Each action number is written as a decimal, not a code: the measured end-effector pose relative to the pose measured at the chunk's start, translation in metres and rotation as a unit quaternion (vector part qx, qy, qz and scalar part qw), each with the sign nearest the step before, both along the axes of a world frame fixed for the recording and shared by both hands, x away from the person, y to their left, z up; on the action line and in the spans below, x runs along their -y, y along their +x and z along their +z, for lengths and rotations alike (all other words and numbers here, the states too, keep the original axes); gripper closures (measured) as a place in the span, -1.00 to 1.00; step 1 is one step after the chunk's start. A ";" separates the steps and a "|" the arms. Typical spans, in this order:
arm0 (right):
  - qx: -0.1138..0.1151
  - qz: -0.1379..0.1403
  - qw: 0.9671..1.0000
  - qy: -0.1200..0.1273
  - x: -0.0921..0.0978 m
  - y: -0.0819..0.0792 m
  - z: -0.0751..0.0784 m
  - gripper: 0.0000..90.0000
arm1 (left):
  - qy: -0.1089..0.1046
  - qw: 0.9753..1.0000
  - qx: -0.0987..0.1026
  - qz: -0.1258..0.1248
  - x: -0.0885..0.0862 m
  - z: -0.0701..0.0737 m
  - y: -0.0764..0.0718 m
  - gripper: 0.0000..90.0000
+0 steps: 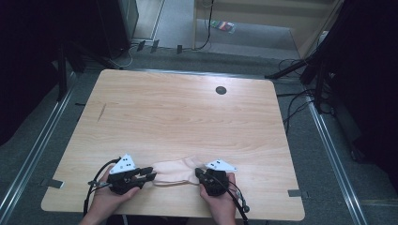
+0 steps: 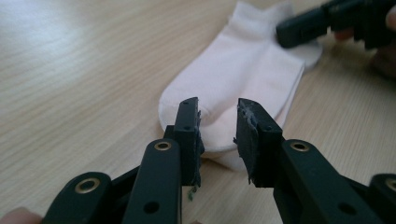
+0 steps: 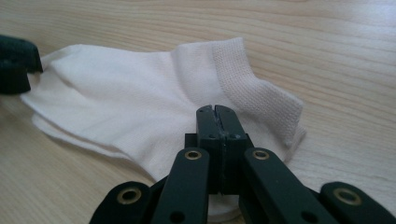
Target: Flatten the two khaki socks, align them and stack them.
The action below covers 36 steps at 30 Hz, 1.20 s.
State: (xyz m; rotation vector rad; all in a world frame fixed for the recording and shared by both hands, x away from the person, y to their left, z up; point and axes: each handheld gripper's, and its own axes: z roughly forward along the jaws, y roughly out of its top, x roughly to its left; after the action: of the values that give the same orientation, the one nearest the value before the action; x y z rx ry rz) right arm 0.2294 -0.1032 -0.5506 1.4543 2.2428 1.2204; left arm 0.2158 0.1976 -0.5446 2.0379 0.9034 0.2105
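No readable text, label, brand, number or sign on anything here.

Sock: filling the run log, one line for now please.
sock flat on table | left tongs open at toe | right tongs shut on sock

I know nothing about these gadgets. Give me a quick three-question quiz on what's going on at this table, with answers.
1. True or false: the left gripper has its jaws apart.
2. What pale thing lies on the table between the two grippers?
A. a sock
B. a towel
C. a glove
3. Which end of it lies at the right gripper: the toe or the ribbed cuff?

Key
1. True; the gap shows in the left gripper view.
2. A, the sock.
3. The ribbed cuff end; the jaws there are together, seemingly pinching fabric by the cuff.
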 end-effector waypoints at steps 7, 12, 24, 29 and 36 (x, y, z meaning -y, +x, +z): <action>0.007 -0.022 1.000 -0.008 0.004 0.003 0.000 1.00 | 0.045 0.999 0.011 -0.007 0.008 -0.007 0.001 0.24; 0.000 -0.018 1.000 0.005 0.008 0.005 0.000 1.00 | 0.061 0.998 0.024 0.012 0.011 -0.008 0.006 -0.11; 0.037 -0.024 0.997 0.056 0.036 0.002 0.021 0.88 | -0.038 0.997 0.024 0.061 -0.012 0.002 0.012 -0.23; 0.056 -0.026 0.997 0.048 0.042 0.002 0.023 0.56 | -0.049 0.994 0.039 0.091 -0.019 0.005 0.011 -0.34; 0.077 -0.045 0.995 0.036 0.051 0.005 0.024 0.01 | -0.056 0.990 0.047 0.120 -0.029 0.007 0.012 -0.39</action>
State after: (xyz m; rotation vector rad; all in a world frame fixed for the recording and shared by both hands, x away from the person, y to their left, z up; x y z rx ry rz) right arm 0.2348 -0.1544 -0.5269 1.4164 2.0313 1.3484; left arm 0.2279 0.2267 -0.5381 1.7986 1.0756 0.3749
